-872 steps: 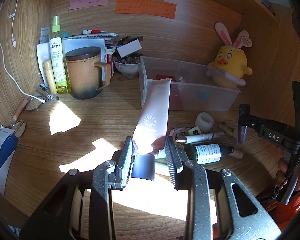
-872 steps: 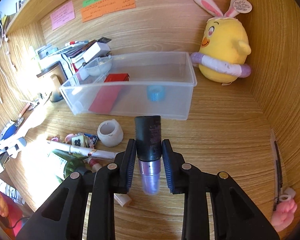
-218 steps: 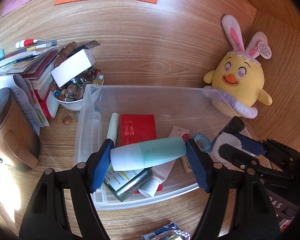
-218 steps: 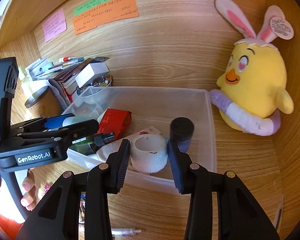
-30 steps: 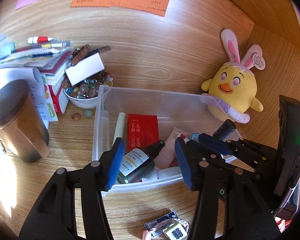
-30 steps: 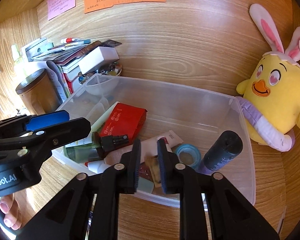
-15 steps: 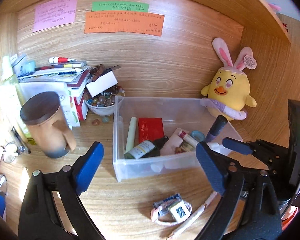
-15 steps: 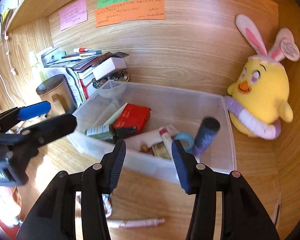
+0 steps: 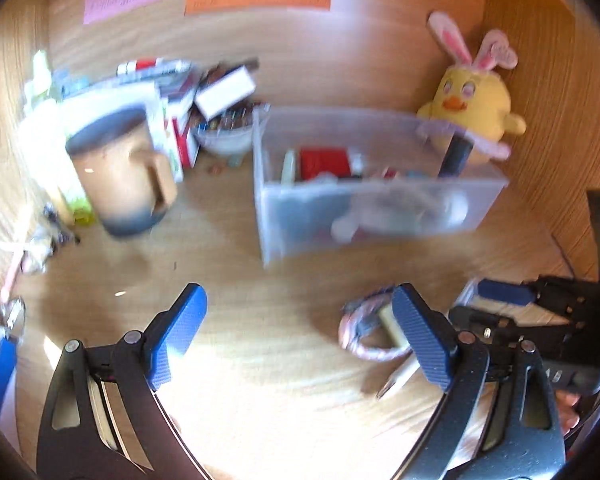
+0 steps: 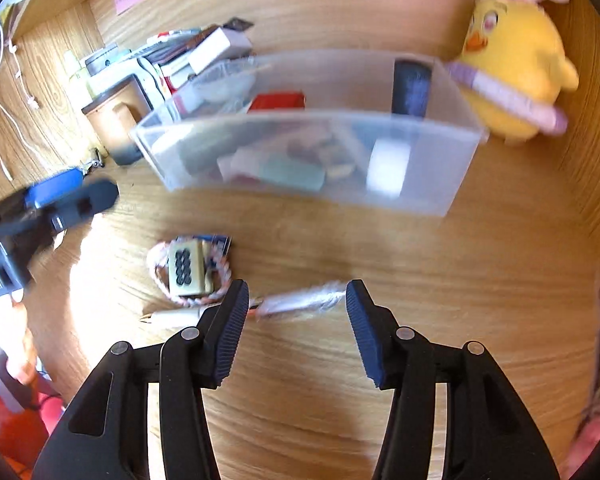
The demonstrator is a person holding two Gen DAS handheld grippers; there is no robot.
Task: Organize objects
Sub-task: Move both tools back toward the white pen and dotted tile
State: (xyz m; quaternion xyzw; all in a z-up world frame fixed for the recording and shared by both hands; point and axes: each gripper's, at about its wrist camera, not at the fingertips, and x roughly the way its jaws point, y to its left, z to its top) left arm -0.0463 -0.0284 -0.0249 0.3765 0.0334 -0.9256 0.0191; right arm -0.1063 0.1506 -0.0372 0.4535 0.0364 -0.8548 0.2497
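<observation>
I see the clear bin [image 10: 440, 160] on the counter [image 10: 440, 280], full of small items, a dark bottle [image 10: 411, 88] leaning up at its right end. In front of the bin a pen [image 10: 300, 300] lies flat, long axis left to right, parallel to the bin's front wall; its pointing end is too blurred to tell. My right gripper [image 10: 296, 306] has fingers spread around it, not touching. My left gripper [image 9: 300, 320] is spread wide, empty, left of a beaded bracelet [image 10: 188, 272]
</observation>
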